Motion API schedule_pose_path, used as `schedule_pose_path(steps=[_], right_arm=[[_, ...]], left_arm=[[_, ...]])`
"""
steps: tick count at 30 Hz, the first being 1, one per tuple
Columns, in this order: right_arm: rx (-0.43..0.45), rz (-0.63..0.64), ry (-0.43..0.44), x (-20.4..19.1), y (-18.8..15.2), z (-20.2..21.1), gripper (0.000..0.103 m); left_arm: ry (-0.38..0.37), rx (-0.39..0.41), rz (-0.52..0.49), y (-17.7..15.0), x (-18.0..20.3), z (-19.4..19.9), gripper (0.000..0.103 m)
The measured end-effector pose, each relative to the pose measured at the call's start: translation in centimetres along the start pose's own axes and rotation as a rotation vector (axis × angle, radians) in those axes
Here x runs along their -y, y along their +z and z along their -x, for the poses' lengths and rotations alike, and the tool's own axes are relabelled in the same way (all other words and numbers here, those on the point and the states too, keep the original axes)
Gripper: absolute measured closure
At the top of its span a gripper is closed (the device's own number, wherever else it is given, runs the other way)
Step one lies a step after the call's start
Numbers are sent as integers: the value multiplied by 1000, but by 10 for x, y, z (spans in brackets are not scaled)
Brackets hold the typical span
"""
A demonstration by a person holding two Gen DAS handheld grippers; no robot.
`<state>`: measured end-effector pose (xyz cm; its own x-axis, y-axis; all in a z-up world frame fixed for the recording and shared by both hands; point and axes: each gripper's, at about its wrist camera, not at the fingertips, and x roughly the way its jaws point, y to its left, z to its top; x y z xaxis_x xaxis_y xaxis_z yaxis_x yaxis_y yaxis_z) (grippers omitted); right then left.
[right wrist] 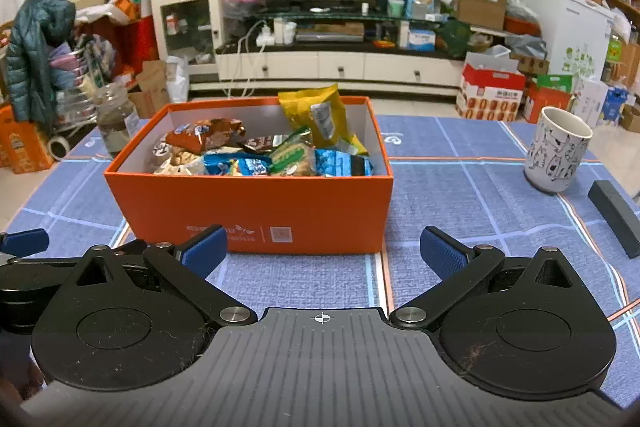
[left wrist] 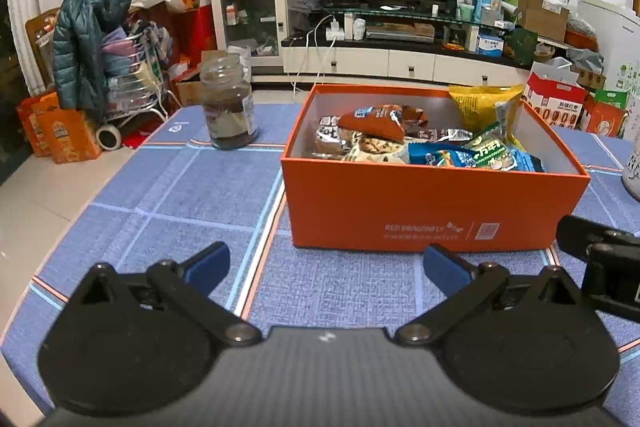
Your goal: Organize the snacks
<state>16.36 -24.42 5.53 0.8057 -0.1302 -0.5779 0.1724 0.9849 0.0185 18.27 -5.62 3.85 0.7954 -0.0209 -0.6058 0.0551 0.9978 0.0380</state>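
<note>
The left gripper (left wrist: 326, 267) has its blue-padded fingers (left wrist: 208, 265) spread wide with nothing between them, hovering low over the blue checked tablecloth (left wrist: 180, 187); the right gripper (right wrist: 323, 253) is likewise spread and empty, its blue pads (right wrist: 442, 253) just short of the near wall of the box; the two grippers sit side by side, each showing at the edge of the other's view.

Straight ahead of both stands the open orange cardboard box (left wrist: 432, 207) — white inside, white lettering on its front; it holds the snack packets, among them a brown wrapped bar (left wrist: 374, 123), blue packets (left wrist: 440, 155), a green packet (left wrist: 490, 151) and a yellow bag (left wrist: 482, 103) standing upright against the far right corner.

To the box's left, apart from it, stands a clear glass jar with dark contents (left wrist: 228, 103); to its right, well apart, a white mug with black cat drawings (right wrist: 556, 151), and beside that a dark rectangular bar (right wrist: 616, 219) — what it is I cannot tell.
</note>
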Motion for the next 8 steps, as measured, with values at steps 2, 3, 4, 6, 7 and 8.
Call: schedule_pose_path(steps=[2,3,4,6,7,8], right_arm=[[0,-1,2,0,0,0,8],[2,-1,2,0,0,0,8],[2,0,1,0,0,0,8],[2,3,-3,1,-1,1,8],[1,4,-3,1,-1,1,8],[0,4,-2,2,0,1,8]], left_arm=[[1,8,13,0,0,1,1],[-4,5,14,0,0,1,1],[-8,-4,12,0,0,0,1],[-5,-22,-12,-1,2,-1,1],[0,-18,-14,-2,3,-1,1],[2,-18,-18,-3,3,-1,1]])
